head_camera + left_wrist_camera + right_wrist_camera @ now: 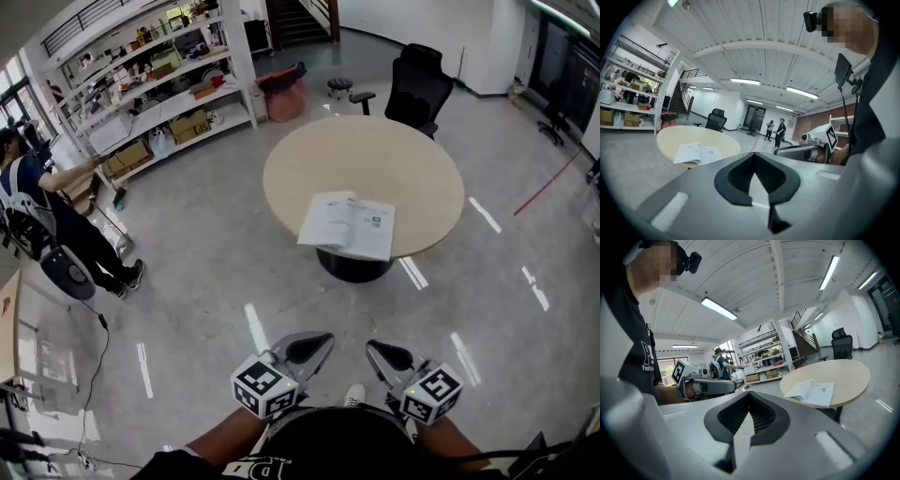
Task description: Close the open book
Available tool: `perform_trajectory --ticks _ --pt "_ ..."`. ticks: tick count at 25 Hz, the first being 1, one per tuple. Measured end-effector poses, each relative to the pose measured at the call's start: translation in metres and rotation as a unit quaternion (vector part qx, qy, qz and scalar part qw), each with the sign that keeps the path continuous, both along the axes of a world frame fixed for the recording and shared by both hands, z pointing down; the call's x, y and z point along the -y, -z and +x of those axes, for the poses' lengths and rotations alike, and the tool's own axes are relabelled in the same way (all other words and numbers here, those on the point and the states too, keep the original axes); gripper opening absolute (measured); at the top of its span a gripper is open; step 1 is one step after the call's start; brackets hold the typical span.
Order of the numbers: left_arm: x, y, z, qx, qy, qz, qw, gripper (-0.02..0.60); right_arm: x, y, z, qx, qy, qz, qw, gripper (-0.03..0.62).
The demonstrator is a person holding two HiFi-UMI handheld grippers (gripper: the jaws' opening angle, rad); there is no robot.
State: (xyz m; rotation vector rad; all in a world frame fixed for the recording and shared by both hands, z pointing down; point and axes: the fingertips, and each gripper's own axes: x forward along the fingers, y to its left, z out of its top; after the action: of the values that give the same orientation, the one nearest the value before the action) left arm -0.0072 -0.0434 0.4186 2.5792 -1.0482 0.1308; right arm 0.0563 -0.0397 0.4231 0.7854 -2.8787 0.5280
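Book (pixel 347 225) lies open by the round table's (pixel 309 159) near edge, well apart from left gripper (pixel 314 349) and right gripper (pixel 384 356), both closed and empty; a careless push might slide it off

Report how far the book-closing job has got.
Nothing done: the white paper book lies open on the round beige table. In hand: the left gripper and right gripper hang short of the table, shut and empty. Left: reach the book and fold it closed.
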Motion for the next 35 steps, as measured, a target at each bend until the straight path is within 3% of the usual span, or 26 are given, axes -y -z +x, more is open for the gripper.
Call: perform_trajectory --ticks 7,12,23,27,35 --pt "0.032 -0.001 0.034 0.028 0.035 0.005 0.9990 0.008 0.033 -0.010 0.051 0.018 0.016 -0.004 1.000 0.008" --pt "0.040 -0.001 0.045 0.042 0.045 -0.008 0.9981 0.008 0.048 -0.012 0.063 0.030 0.025 -0.013 0.999 0.008" --pt "0.079 -0.018 0.042 0.033 0.037 -0.021 0.9986 0.008 0.078 -0.031 0.063 0.024 0.009 -0.025 0.999 0.008" --pt "0.106 -0.024 0.044 0.020 0.009 -0.026 0.9994 0.008 0.101 -0.037 0.060 0.015 -0.013 -0.032 0.999 0.008" --pt "0.181 -0.010 0.006 0.005 -0.030 -0.016 0.9994 0.008 0.172 -0.019 0.009 -0.004 -0.033 -0.019 0.999 0.008"
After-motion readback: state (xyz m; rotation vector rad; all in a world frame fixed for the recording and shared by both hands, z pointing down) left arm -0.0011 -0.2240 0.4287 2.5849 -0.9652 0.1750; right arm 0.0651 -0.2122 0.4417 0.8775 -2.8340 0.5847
